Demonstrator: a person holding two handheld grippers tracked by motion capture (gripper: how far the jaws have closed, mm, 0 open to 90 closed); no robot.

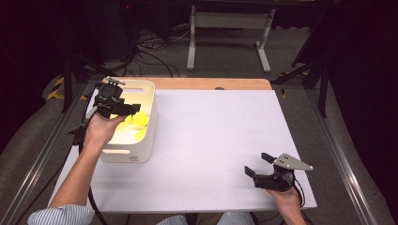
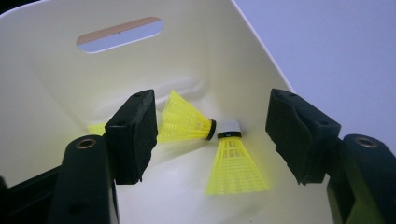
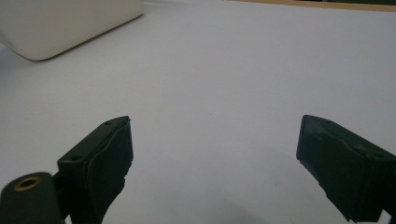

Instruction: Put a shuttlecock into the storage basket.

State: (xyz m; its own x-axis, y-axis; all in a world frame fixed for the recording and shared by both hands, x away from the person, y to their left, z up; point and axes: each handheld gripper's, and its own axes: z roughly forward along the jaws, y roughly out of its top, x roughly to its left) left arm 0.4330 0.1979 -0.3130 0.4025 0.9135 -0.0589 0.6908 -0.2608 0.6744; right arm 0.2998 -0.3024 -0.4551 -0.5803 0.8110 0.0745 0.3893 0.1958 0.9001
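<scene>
The left gripper [image 2: 210,135] is held over the bin [image 1: 145,136], jaws wide apart, nothing gripped. Two shuttlecocks [image 2: 187,123] [image 2: 236,163] lie on the bin floor, corks touching. The right gripper [image 1: 261,165] is held above the table [image 1: 211,136], well apart from the bin, jaws spread and empty.

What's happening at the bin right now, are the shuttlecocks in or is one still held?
A person works with a gripper in each hand. The left gripper hangs over the white bin with its jaws apart and nothing between the pads. Two yellow shuttlecocks lie on the bin's floor, cork ends together; a third yellow piece peeks out behind the jaw. The right gripper sits open over the bare white table.
</scene>
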